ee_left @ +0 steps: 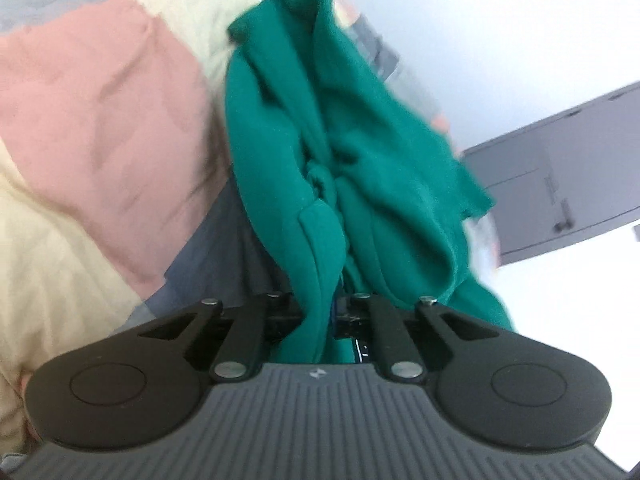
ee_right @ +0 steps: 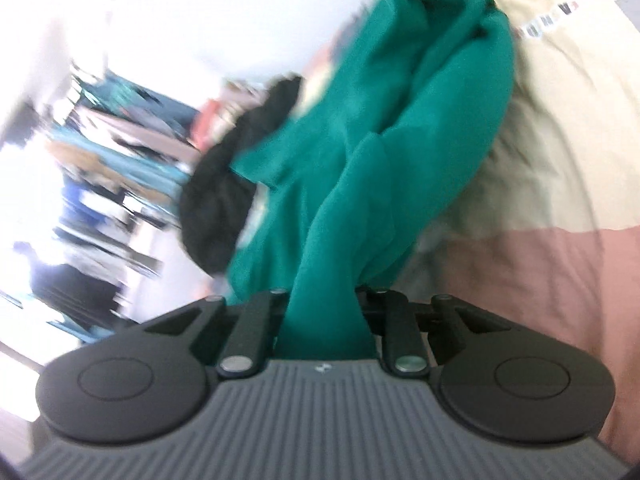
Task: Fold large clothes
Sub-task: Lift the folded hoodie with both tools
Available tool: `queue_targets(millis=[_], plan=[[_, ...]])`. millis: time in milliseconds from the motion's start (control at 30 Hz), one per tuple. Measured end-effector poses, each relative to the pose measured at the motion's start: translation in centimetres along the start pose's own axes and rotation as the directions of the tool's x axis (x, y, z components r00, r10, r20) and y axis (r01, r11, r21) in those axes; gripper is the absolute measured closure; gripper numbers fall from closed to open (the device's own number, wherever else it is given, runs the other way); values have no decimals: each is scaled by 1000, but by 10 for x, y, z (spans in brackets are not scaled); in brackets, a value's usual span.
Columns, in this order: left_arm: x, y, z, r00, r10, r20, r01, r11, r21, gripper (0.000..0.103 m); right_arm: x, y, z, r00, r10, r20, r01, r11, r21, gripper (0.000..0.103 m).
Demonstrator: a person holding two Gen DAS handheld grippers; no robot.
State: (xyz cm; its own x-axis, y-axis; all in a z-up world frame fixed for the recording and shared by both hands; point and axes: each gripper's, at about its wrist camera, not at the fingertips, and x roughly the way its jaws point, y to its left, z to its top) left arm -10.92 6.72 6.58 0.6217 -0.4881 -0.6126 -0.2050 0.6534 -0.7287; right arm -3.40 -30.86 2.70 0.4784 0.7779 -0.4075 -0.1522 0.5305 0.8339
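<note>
A large green garment (ee_left: 320, 152) hangs bunched and stretched between both grippers above the bed. My left gripper (ee_left: 318, 312) is shut on one end of the green garment, and the cloth runs away toward the top of the view. My right gripper (ee_right: 326, 312) is shut on another end of the green garment (ee_right: 380, 152), which fills the middle of the right wrist view. The fingertips of both grippers are hidden by the cloth. Both views are tilted and blurred.
A quilt with pink (ee_left: 100, 100), cream (ee_left: 48, 260) and grey (ee_left: 216, 248) patches covers the bed below. A dark garment (ee_right: 224, 184) lies on the bed past the green one. A grey door (ee_left: 568, 168) and white wall stand at the right.
</note>
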Motion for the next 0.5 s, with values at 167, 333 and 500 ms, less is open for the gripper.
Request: queue_targets(millis=[167, 333, 500], plan=[[-22, -2, 3, 994, -101, 51, 105, 993, -63, 93, -19, 1, 0, 985, 147, 85, -149, 989, 18, 83], [-38, -4, 1, 988, -140, 60, 146, 982, -123, 93, -42, 7, 0, 978, 184, 95, -190, 980, 59, 83], [-59, -6, -18, 980, -194, 54, 199, 970, -142, 93, -64, 20, -15, 969, 213, 126, -220, 974, 47, 83]])
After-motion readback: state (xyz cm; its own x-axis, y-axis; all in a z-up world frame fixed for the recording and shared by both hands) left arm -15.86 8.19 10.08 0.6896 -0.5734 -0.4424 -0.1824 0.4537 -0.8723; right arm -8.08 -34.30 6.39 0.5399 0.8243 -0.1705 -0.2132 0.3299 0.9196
